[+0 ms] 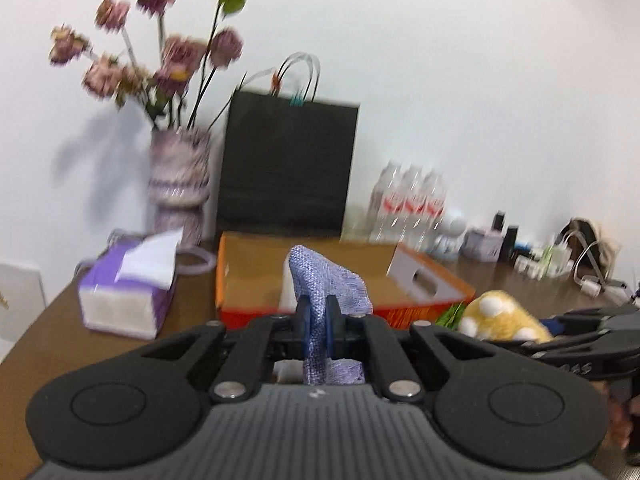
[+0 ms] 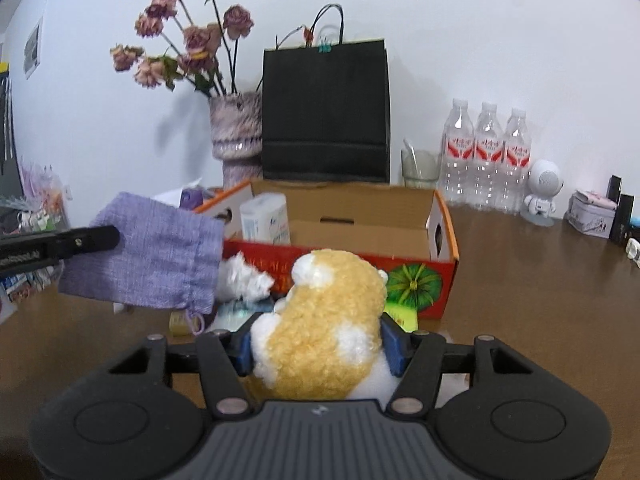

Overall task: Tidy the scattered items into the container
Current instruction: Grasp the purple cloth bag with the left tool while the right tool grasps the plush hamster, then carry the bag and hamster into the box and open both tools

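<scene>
My left gripper [image 1: 318, 320] is shut on a purple cloth drawstring pouch [image 1: 326, 280] and holds it up just in front of the open orange cardboard box [image 1: 248, 276]. In the right wrist view the pouch [image 2: 156, 256] hangs left of the box [image 2: 444, 224]. My right gripper [image 2: 320, 346] is shut on a yellow and white plush toy [image 2: 328, 332], held near the box's red front wall. The plush also shows at the right of the left wrist view [image 1: 500, 316]. A white packet [image 2: 266, 218] stands inside the box. A white fluffy item [image 2: 242, 280] and small packets [image 2: 232, 314] lie on the table before the box.
Behind the box stand a black paper bag [image 2: 326, 112], a vase of dried roses [image 2: 236, 132], a glass [image 2: 420, 168] and three water bottles [image 2: 486, 152]. A purple tissue pack [image 1: 124, 292] lies left of the box. A white robot figure [image 2: 542, 192] and small tins sit at the right.
</scene>
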